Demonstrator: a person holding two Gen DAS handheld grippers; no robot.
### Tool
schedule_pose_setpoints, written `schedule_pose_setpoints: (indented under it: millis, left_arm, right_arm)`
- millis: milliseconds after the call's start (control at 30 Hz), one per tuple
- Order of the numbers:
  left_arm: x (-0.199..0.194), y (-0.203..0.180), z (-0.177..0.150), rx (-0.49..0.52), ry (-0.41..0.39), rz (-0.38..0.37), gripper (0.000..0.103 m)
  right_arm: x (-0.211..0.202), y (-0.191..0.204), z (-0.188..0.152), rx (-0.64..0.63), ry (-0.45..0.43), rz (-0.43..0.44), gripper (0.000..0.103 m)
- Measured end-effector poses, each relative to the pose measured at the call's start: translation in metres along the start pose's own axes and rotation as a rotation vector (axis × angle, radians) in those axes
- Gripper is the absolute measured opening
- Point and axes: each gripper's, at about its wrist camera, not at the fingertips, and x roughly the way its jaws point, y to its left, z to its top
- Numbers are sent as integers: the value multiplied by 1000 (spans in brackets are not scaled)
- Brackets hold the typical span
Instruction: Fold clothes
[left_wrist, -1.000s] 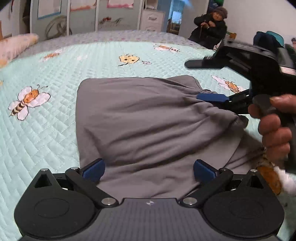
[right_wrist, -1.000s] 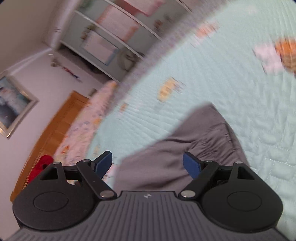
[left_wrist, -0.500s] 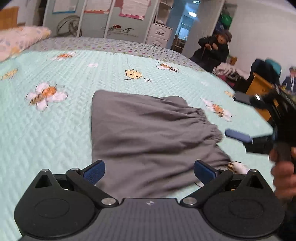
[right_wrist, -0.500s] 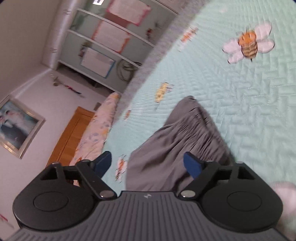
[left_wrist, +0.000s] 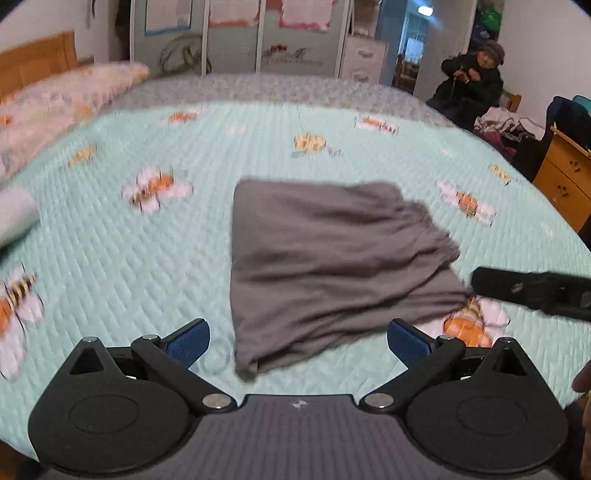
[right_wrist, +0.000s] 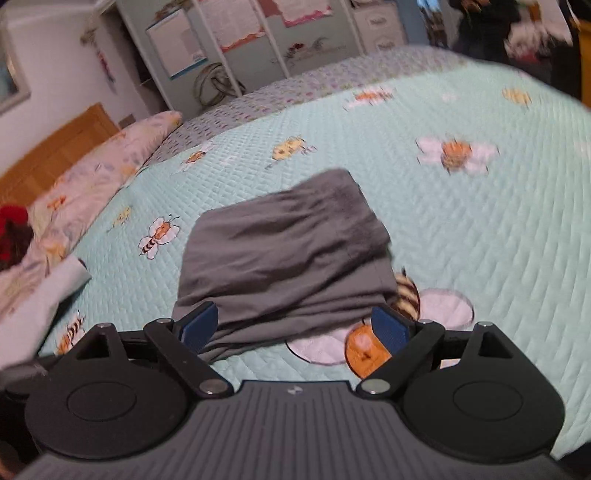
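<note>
Jaws released on left gripper and right gripper; both pulled back from grey garment, now folded on bed. Fold looks done.

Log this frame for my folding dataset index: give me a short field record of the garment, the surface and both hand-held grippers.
garment: grey garment, folded in layers, gathered elastic band along one edge
surface: mint quilted bedspread with bee and flower prints
left hand-held gripper: open, holding nothing, just short of the garment's near edge
right hand-held gripper: open, holding nothing, at the garment's near edge
contact: neither gripper clearly touches the cloth
background: pillow at the headboard; seated person beyond the bed
</note>
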Motion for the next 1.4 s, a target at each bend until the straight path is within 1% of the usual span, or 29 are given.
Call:
schedule_pose_setpoints:
  millis: [100, 300, 433, 733, 900, 1067, 1400]
  left_arm:
    - [-10, -5, 13, 31, -38, 45, 102]
    - [-20, -14, 51, 48, -27, 116, 102]
    - [-26, -12, 63, 29, -41, 131, 102]
    - [-21, -11, 62, 21, 4, 156, 102]
    - [-23, -14, 65, 24, -5, 155, 102]
    - [-25, -13, 62, 25, -2, 160, 102]
    - [-29, -11, 61, 14, -16, 142, 102]
  right_arm:
    - [-3, 12, 10, -44, -10, -4, 91]
    - [-2, 32, 46, -93, -26, -75, 91]
    - [-5, 47, 63, -118, -52, -95, 91]
    - [-1, 53, 62, -125, -25, -105, 91]
    - [0, 53, 64, -125, -18, -120, 91]
    - [0, 55, 62, -134, -13, -121, 91]
    - [0, 58, 62, -151, -14, -112, 91]
